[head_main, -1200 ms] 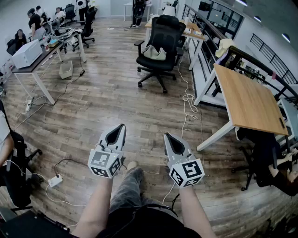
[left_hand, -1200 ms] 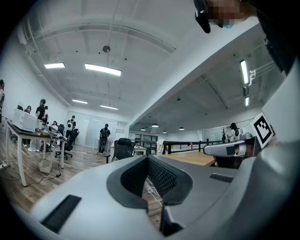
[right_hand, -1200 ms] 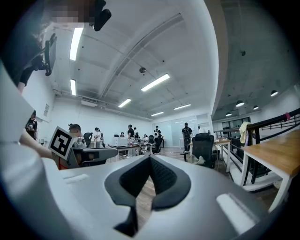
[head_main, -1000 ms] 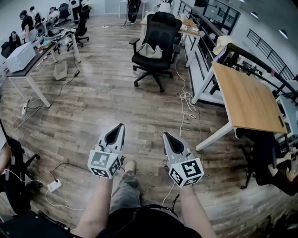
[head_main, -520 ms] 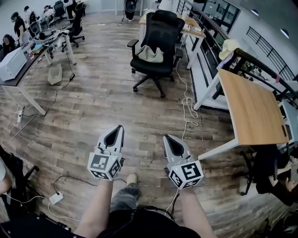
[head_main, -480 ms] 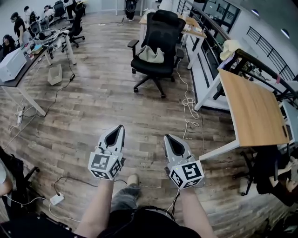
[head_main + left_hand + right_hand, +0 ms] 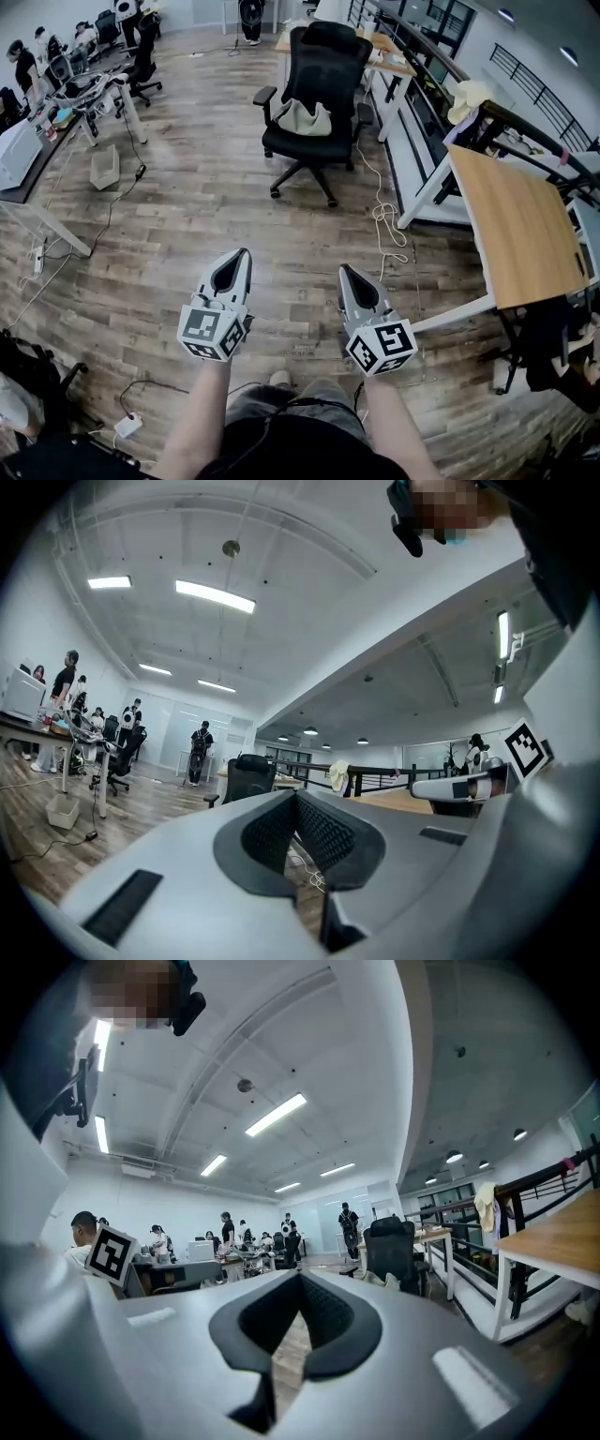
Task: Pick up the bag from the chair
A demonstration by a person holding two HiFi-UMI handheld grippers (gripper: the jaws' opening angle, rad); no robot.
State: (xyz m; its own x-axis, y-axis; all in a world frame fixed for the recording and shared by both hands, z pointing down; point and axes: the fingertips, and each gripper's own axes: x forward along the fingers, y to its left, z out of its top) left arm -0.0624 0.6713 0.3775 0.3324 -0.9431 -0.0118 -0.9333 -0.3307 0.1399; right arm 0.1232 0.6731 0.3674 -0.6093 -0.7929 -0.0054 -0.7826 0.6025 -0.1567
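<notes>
Straight ahead, a broad stretch of wood-plank floor (image 7: 202, 202) is lying open between the grippers and the black office chair (image 7: 323, 61), which is standing on its star base at the upper centre of the head view. The beige bag (image 7: 304, 119) is sitting slumped and soft on the chair's seat, well apart from both grippers.

The left gripper (image 7: 240, 255) and right gripper (image 7: 344, 271) are pointing forward side by side in the lower middle of the frame. Each one's grey jaws are meeting at the tips with nothing between them. In the gripper views the dark ribbed pads (image 7: 323, 832) are curving around a teardrop gap behind the touching tips.

A smooth, light wooden table (image 7: 520, 220) on white legs is closing in the right edge. A white cable (image 7: 386, 217) is trailing in loops over the planks beside it. White-legged desks (image 7: 89, 112) and an open box (image 7: 103, 167) are bounding the upper left.
</notes>
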